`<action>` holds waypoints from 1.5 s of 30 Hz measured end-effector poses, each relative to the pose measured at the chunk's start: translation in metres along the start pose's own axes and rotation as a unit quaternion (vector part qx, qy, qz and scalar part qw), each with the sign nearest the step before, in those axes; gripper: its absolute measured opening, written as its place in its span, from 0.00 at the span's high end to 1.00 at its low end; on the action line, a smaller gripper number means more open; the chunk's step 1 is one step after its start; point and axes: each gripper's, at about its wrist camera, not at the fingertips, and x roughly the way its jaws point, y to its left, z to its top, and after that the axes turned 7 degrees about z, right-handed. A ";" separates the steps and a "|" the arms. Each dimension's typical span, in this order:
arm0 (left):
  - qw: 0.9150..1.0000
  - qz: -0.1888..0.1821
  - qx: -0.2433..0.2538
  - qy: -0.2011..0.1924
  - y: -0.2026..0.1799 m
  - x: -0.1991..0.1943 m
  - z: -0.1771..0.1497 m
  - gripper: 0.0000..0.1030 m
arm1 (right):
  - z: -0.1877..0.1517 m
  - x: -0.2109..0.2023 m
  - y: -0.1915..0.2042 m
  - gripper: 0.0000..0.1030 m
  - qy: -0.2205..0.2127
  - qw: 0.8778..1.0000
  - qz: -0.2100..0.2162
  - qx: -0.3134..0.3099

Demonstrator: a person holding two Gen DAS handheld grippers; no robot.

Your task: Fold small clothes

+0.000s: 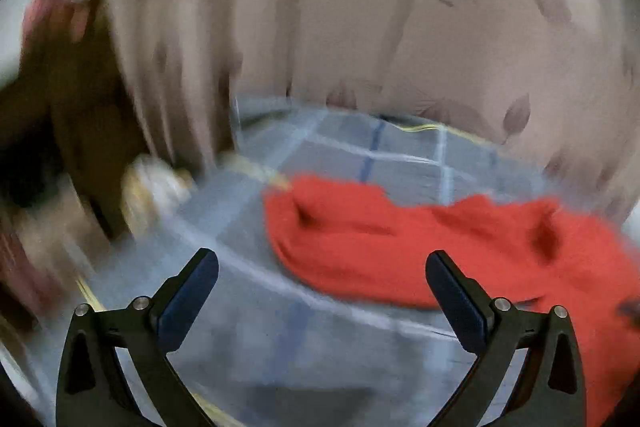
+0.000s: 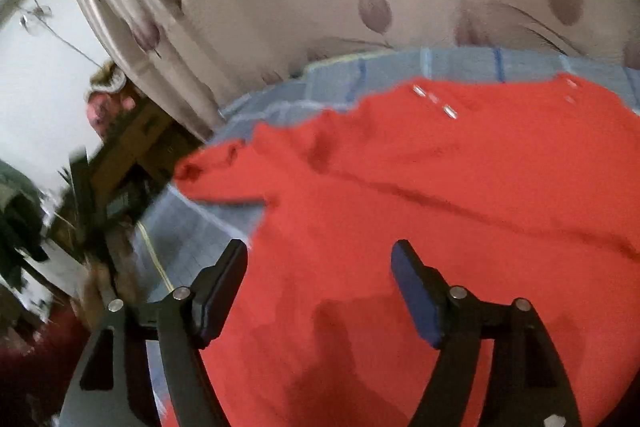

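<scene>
- Our red garment (image 2: 440, 187) lies rumpled and unfolded on the checked table (image 1: 320, 327), reaching its far edge.
- Left gripper (image 1: 322, 291) and right gripper (image 2: 320, 287): jaws wide apart, holding nothing.
- We judge all folding remains.

Garment (image 2: 440, 187) spread on the surface (image 2: 192, 227), filling most of the right wrist view, one sleeve (image 2: 216, 167) reaching left toward the surface's edge. Right tool (image 2: 320, 259) above the garment's near part, jaws apart, nothing between them. In the left wrist view, garment (image 1: 440, 247) ahead and to the right, left tool (image 1: 322, 267) over bare surface (image 1: 280, 347) just beside the near-left hem, jaws wide. Curtain (image 1: 360, 7) behind the surface's far edge. Furniture (image 1: 80, 87) off to the left, beyond the surface.
</scene>
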 end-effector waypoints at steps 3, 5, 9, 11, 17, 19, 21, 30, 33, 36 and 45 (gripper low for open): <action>0.992 -0.009 0.127 -0.009 -0.011 0.021 0.016 0.01 | -0.020 -0.001 -0.019 0.30 0.017 0.999 -0.001 0.039; 0.982 -0.033 0.187 -0.010 -0.017 0.034 0.025 0.01 | -0.026 -0.006 -0.030 0.30 -0.001 0.998 0.015 0.063; 0.950 -0.052 0.308 0.001 -0.029 0.066 0.034 0.06 | -0.024 -0.008 -0.035 0.28 -0.006 0.997 0.016 0.079; 0.937 -0.051 0.345 0.024 -0.031 0.087 0.033 0.17 | -0.025 -0.007 -0.032 0.25 -0.007 0.997 0.011 0.071; 0.929 -0.114 0.344 0.076 -0.017 0.117 0.030 0.39 | -0.028 -0.003 -0.025 0.19 -0.006 0.999 0.007 0.053; 0.934 -0.162 0.304 0.100 -0.007 0.122 0.032 0.56 | -0.029 -0.005 -0.028 0.18 -0.009 0.998 0.014 0.058; 0.948 -0.167 0.245 0.111 0.005 0.126 0.034 0.79 | -0.029 -0.006 -0.031 0.18 -0.015 0.997 0.022 0.066; 0.979 -0.165 0.115 0.020 0.003 0.054 0.067 0.88 | -0.029 -0.009 -0.037 0.18 -0.032 0.995 0.043 0.087; 0.977 -0.206 0.049 0.001 -0.005 0.020 0.099 0.88 | -0.029 -0.012 -0.041 0.18 -0.041 0.993 0.047 0.096; 0.968 -0.250 0.030 -0.018 -0.041 -0.019 0.128 0.88 | -0.028 -0.017 -0.047 0.18 -0.051 0.991 0.051 0.111; 0.918 -0.391 0.064 -0.019 -0.227 -0.082 0.146 0.88 | -0.044 -0.062 -0.071 0.17 -0.090 0.977 0.073 0.178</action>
